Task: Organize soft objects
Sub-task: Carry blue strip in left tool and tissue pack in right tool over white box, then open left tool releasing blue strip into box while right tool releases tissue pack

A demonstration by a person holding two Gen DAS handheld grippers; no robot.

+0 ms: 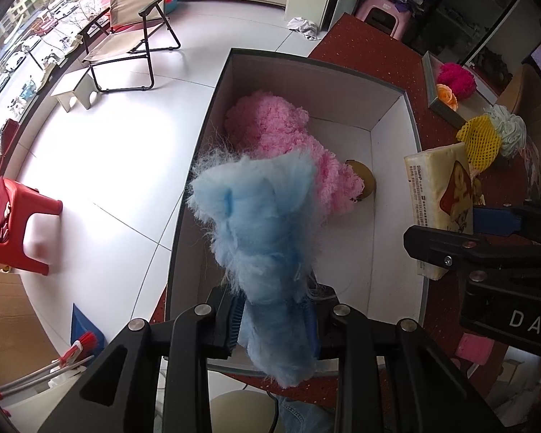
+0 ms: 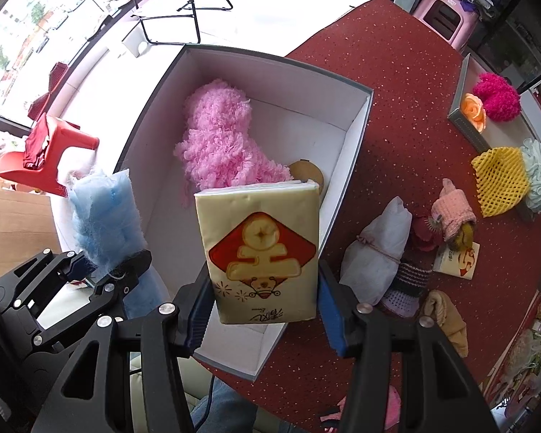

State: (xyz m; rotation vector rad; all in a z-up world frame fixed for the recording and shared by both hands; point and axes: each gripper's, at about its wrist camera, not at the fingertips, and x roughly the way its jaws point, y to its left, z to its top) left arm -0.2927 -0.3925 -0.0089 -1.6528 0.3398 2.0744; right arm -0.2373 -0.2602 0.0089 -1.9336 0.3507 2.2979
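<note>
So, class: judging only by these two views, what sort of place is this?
Probably a lived-in room or small shop: tiled floor, folding chair, plastic stools, big street-facing windows, and a cluttered red table.

- A pale tiled floor (image 1: 133, 151) with a glossy finish takes bright daylight and shows a strong glare patch
- A big curved window (image 1: 25, 36) runs along the left, with parked cars and trees on the street outside
- A folding chair (image 1: 126, 32) with beige fabric and a dark frame stands near the window, a small white footstool (image 1: 74, 90) just beside it
- A red plastic stool (image 1: 14, 223) sits by the glass with dark red cloth on top
- A pink stool (image 1: 382, 11) stands at the far side
- The counter (image 2: 396, 72) is dark red with speckles
- Brown cardboard (image 1: 7, 324) lies low left
</note>
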